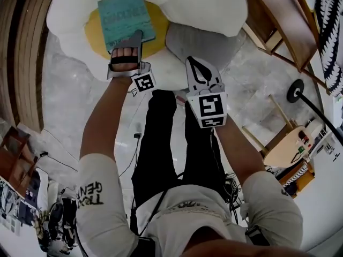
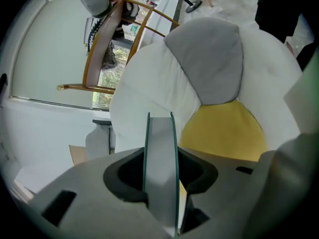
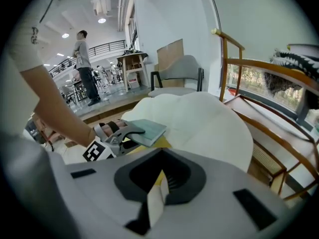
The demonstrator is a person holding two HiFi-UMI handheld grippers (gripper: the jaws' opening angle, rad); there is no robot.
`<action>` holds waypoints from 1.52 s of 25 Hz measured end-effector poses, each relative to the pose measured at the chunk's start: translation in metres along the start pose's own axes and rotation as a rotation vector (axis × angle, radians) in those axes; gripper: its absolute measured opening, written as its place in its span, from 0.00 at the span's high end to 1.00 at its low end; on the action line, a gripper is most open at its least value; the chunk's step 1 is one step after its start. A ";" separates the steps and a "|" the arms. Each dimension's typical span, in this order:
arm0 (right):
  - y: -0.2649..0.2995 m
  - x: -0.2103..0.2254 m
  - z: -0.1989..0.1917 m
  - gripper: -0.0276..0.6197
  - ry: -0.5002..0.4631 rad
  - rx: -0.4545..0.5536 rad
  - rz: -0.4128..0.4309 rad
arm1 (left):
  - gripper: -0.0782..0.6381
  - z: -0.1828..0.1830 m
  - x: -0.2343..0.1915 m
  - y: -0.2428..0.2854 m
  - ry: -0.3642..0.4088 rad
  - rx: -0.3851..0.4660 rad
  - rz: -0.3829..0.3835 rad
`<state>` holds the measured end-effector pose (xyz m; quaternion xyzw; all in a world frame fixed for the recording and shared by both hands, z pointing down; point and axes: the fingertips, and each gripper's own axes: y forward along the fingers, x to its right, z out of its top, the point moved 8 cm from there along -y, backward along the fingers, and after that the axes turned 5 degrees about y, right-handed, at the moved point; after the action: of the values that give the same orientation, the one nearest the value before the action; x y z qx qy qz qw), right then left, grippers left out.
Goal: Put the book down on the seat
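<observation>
A teal book (image 1: 126, 17) hangs flat over the yellow seat cushion (image 1: 92, 30) of a white flower-shaped chair (image 1: 203, 4). My left gripper (image 1: 127, 40) is shut on the book's near edge. In the left gripper view the book (image 2: 160, 173) stands edge-on between the jaws, with the yellow seat (image 2: 224, 131) beyond it. The right gripper view shows the book (image 3: 147, 129) in the left gripper (image 3: 117, 136), just above the seat. My right gripper (image 1: 199, 71) hovers to the right of the book, over the chair's front edge. It is shut and holds nothing (image 3: 157, 198).
A grey petal cushion (image 1: 198, 42) lies to the right of the yellow seat. A wooden frame chair (image 1: 278, 20) stands at the right, with a black round stand base (image 1: 295, 90) on the marble floor. A person (image 3: 82, 66) stands far off in the hall.
</observation>
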<state>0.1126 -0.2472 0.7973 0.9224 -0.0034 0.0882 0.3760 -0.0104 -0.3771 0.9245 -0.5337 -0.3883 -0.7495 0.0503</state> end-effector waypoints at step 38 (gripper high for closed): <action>0.008 -0.025 -0.025 0.91 0.049 -0.133 0.088 | 0.86 -0.019 0.074 -0.040 -0.739 -0.169 -0.524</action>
<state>0.0829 -0.2367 0.8161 0.8920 -0.0405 0.1266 0.4321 -0.0756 -0.3362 0.9636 -0.6513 -0.4397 -0.5253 -0.3265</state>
